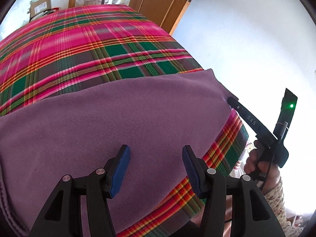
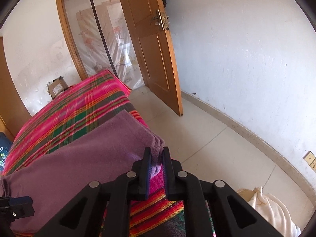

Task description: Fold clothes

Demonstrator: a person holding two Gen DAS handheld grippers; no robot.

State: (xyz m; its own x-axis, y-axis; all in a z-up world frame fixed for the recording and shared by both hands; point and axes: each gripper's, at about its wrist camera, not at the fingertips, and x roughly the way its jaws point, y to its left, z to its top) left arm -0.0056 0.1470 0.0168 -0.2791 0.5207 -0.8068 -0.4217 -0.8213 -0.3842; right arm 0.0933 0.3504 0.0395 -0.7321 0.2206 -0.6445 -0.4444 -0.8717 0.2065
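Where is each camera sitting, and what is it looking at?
Left wrist: sits on the left gripper, looking down over its open jaws at the purple garment on the plaid bed cover; the right gripper and the hand holding it show at right.
Right wrist: sits on the right gripper, jaws shut on the purple garment's corner, facing the wooden door and floor.
Shared: garment, bed cover, door, cardboard box.

Mauve garment (image 1: 122, 118) on a pink, green and orange plaid bedspread (image 1: 83, 45); brown door (image 2: 152, 55) at twelve o'clock, white wall (image 2: 246, 49)
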